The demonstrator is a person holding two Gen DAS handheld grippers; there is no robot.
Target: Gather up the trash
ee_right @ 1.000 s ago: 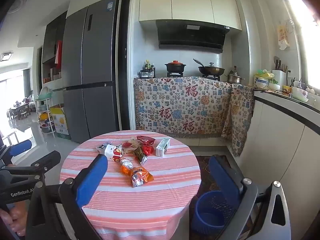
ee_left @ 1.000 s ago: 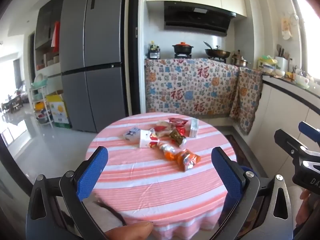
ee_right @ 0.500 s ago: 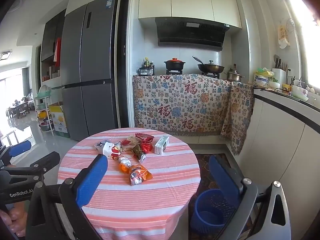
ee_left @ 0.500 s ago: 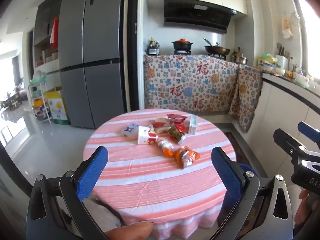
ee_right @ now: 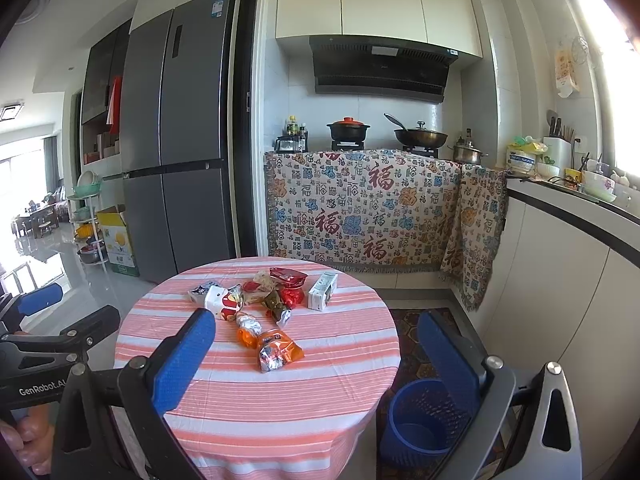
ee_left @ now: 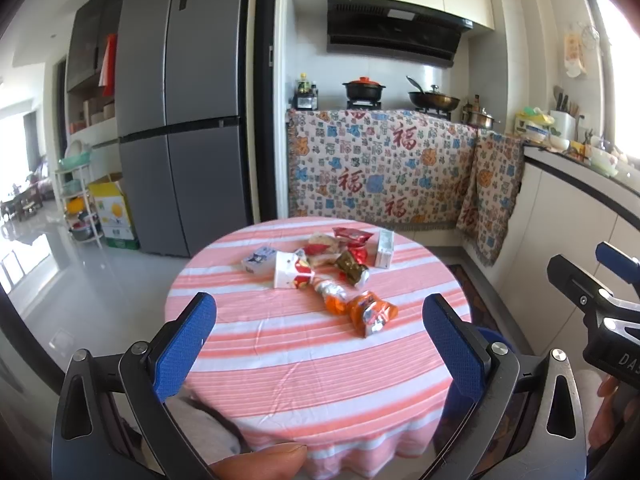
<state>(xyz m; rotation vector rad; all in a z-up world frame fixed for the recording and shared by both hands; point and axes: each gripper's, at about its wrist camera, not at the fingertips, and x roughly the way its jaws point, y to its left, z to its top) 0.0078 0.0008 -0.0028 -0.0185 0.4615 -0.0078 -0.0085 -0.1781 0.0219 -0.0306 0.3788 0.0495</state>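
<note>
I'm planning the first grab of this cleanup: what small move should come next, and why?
Probably ease the right gripper forward and down toward the orange wrapper, the piece nearest the table's front edge. Both grippers are empty with jaws wide open, short of the trash, and the blue bin sits on the floor at the table's right, so the right side likely has the shortest carry.

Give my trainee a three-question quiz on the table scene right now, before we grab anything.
1. True or false: the left tool is shut on a wrapper.
2. Where does the blue bin stand: A) on the table, B) on the floor beside the table, C) on the counter?
3. Which wrapper lies nearest the tools?

Key: 1. False; both it and the right tool are open and empty. 2. B. 3. The orange wrapper.
</note>
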